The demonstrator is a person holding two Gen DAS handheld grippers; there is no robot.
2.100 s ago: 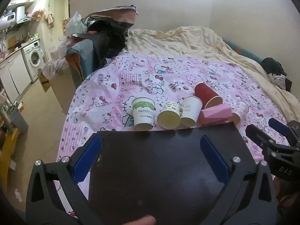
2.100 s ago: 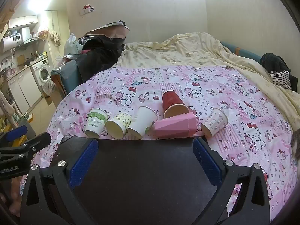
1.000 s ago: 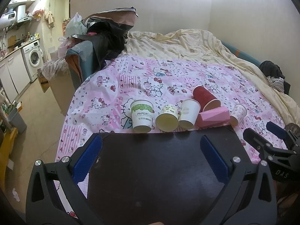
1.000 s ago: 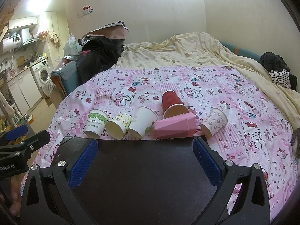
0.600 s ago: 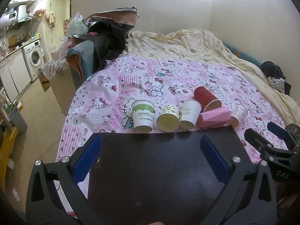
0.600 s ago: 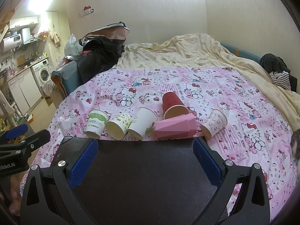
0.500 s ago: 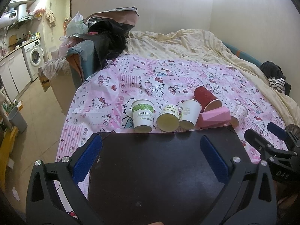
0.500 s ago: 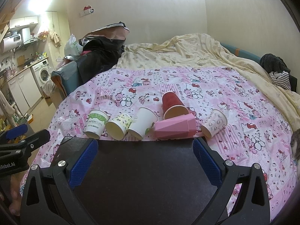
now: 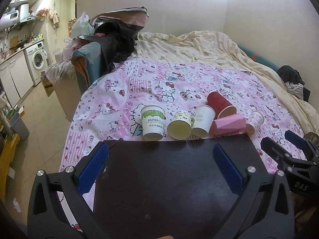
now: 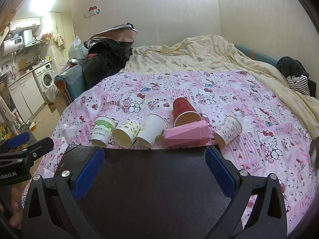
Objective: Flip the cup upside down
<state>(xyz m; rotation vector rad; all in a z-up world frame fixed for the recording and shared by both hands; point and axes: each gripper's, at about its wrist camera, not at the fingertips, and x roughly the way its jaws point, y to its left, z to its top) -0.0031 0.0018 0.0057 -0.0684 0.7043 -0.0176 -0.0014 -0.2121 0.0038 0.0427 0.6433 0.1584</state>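
a pink cartoon bedsheet (image 10: 249, 103) covers the bed. six cups lie tipped in a row at the far edge of a dark board (image 10: 151, 183): a green-print cup (image 10: 102, 130), yellow cup (image 10: 127, 134), white cup (image 10: 152, 129), red cup (image 10: 184, 110), pink cup (image 10: 187, 135), small cup (image 10: 229, 130). left gripper (image 9: 159, 163) and right gripper (image 10: 153, 166) hover spread wide, empty, over the board.

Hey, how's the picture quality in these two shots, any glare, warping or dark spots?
Left wrist view: ceiling glare blows out the top right, fisheye bends the room edges, the cups stay sharp. Right wrist view: a bright lamp flares top left, corners vignette black, and the dark board shows little detail.
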